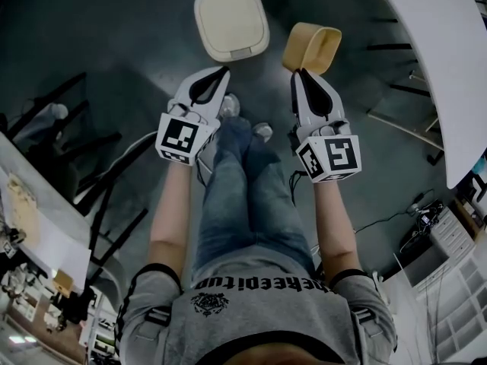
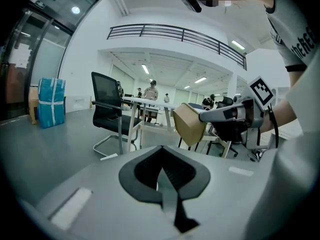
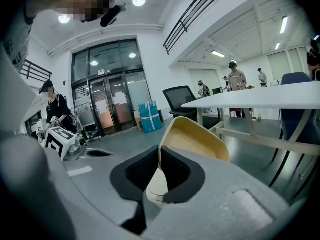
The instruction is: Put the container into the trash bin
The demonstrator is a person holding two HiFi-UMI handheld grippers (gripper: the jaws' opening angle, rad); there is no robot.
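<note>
A tan paper container (image 1: 311, 47) hangs in the air, my right gripper (image 1: 303, 73) shut on its rim. Close up in the right gripper view, the container (image 3: 194, 140) opens up and to the right, its wall pinched between the dark pads of the right gripper (image 3: 159, 160). The cream trash bin (image 1: 230, 21) with its lid down stands on the grey floor just left of the container. My left gripper (image 1: 222, 73) is shut on nothing below the bin. The left gripper view shows the container (image 2: 189, 125) held out to the right of the left gripper (image 2: 161, 165).
A white table (image 1: 437, 59) curves along the right. A black office chair (image 2: 110, 114) and white desks stand ahead in the left gripper view. Chair bases (image 1: 53, 128) and a cluttered desk (image 1: 34, 226) are at the left. The person's legs and shoes (image 1: 243, 124) are between the grippers.
</note>
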